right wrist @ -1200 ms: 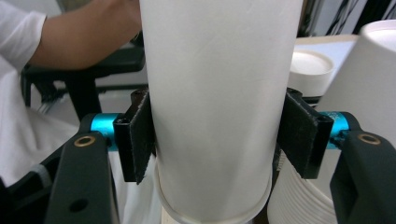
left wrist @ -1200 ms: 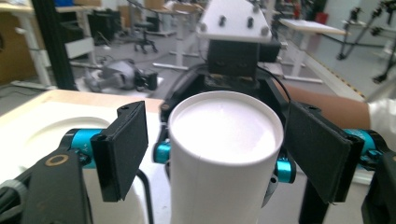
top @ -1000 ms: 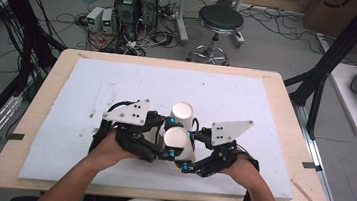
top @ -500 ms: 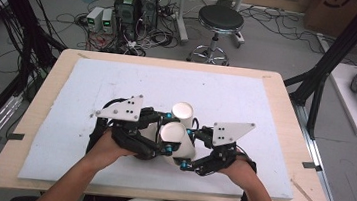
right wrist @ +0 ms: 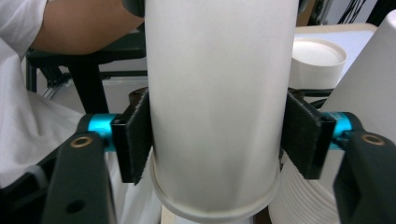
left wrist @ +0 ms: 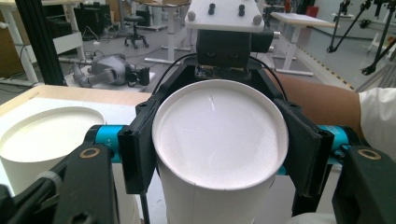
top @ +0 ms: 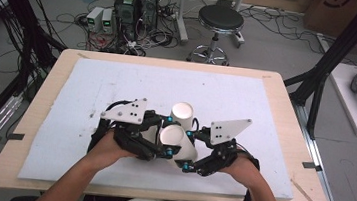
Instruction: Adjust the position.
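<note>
A white paper cup (top: pixel 175 136) hangs upside down and tilted over the mat, held from both sides. My left gripper (top: pixel 162 138) is shut on it near the base, which faces the left gripper view as a round disc (left wrist: pixel 219 135) between the black pads (left wrist: pixel 137 144). My right gripper (top: pixel 188 151) grips the same cup (right wrist: pixel 219 93) just above its rim. Its jaws have just been opening a little, but both pads (right wrist: pixel 135 135) still lie against the wall. A second upturned cup (top: pixel 183 112) stands just behind, seen close by (left wrist: pixel 42 135).
A white foam mat (top: pixel 118 84) covers most of the wooden table (top: pixel 288 92). Stacked cup rims (right wrist: pixel 303 200) and another white cup (right wrist: pixel 369 70) sit right beside the right gripper. A stool (top: pixel 220 19) and computers (top: pixel 136 0) stand on the floor beyond.
The left gripper's top plate swung slightly left and came back, and the held cup tipped a little with it. Both hands stay where they were, and the cup is still between both grippers.
</note>
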### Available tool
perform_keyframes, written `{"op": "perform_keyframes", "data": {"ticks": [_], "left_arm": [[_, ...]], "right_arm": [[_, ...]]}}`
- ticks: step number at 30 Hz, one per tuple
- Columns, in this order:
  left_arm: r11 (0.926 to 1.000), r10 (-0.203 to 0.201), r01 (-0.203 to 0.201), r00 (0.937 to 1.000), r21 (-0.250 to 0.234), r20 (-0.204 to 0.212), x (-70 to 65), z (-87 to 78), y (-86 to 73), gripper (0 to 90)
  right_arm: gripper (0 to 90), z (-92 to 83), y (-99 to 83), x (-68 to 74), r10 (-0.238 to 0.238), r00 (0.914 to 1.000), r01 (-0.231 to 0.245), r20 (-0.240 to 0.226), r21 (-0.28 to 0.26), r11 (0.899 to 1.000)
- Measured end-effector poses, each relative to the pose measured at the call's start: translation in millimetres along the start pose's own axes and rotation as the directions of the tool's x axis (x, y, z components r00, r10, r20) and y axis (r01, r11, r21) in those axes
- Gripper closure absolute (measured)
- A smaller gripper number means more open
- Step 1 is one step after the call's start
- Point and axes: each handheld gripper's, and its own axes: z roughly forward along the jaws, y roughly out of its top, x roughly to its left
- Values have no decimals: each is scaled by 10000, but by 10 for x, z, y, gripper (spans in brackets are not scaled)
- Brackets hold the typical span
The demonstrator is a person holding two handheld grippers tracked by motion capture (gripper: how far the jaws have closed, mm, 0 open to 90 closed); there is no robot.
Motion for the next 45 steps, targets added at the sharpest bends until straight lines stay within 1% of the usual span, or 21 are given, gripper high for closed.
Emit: {"op": "perform_keyframes", "data": {"ticks": [1, 3, 6, 9, 10, 12, 14, 17, 19, 21, 24, 25, 27, 30, 31, 32, 33, 38, 39, 40, 45], "left_arm": [[10000, -16, 16, 10000, -51, -73, 1, -11, 5, 354], [9999, -46, 43, 9998, -165, -194, 3, -33, 10, 355], [9992, -80, 72, 9998, -382, -199, 3, -51, 20, 357], [9988, -43, 34, 9998, -479, -180, -3, -51, 26, 358], [9988, -59, 49, 9998, -481, -193, -9, -43, 26, 358], [9992, 18, -29, 9996, -397, -289, -9, -44, 24, 359], [9993, -117, 105, 9994, -366, -318, 3, -55, 14, 360], [9996, 71, -79, 9996, -275, -286, 4, -50, 4, 350], [9996, 98, -106, 9994, -245, -320, 3, -42, 3, 293], [9998, 83, -88, 9996, -203, -257, 4, -36, -2, 279], [9999, -30, 29, 9999, -115, -141, 13, -36, -5, 291], [10000, -15, 15, 10000, -84, 46, 16, -41, -6, 321], [10000, 60, -60, 10000, -61, 39, 10, -40, -6, 359], [10000, 37, -37, 10000, -83, 66, 16, -52, 1, 358], [9999, -12, 12, 10000, -150, 8, 19, -62, 5, 357], [9997, -42, 41, 10000, -246, -38, 22, -70, 7, 357], [9995, -35, 33, 10000, -323, -57, 27, -82, 9, 358], [9981, -171, 170, 9999, -597, -3, 33, -105, 18, 358], [9984, -168, 166, 9999, -532, -28, 34, -109, 14, 358], [9984, -171, 170, 9999, -541, -19, 34, -111, 11, 361], [9996, -24, 22, 10000, -296, -84, 14, -98, -3, 332]], "right_arm": [[275, -5, -5, 2, -49, 9999, 51, 105, -192, 9998], [157, -17, -9, 17, -28, 9986, 64, 529, -689, 9976], [158, -27, -7, 18, 202, 9969, -123, 763, -1024, 9947], [158, -2, -17, 18, 254, 9967, -178, 765, -984, 9950], [167, 28, -32, 15, 203, 9979, -145, 621, -919, 9957], [310, 29, -38, 2, 134, 9991, -95, 390, -976, 9952], [326, 18, -38, -8, 58, 9994, -25, 349, -932, 9956], [336, 6, -34, -16, -33, 9995, 58, 327, -770, 9970], [343, -3, -24, -21, -50, 9998, 64, 207, -688, 9976], [348, -11, -8, -16, -69, 9998, 78, 198, -459, 9989], [352, -19, 3, -12, -146, 9998, 148, 93, -231, 9996], [351, -22, 2, -11, -137, 9999, 139, 93, -219, 9997], [352, -31, -2, -11, -77, 10000, 79, 61, -179, 9998], [295, -26, -16, -4, -38, 9998, 44, 173, -339, 9994], [255, -25, -20, -1, 16, 9997, -5, 226, -449, 9990], [170, -21, -27, 2, 173, 9992, -148, 351, -701, 9974], [152, -21, -33, 3, 322, 9985, -283, 447, -862, 9959], [152, 18, -61, -4, 519, 9970, -454, 569, -1113, 9928], [238, 32, -65, -4, 427, 9980, -376, 464, -1058, 9937], [281, 26, -61, -6, 248, 9993, -216, 286, -1058, 9942], [332, -16, -56, -17, 142, 9996, -122, 235, -814, 9966]]}}
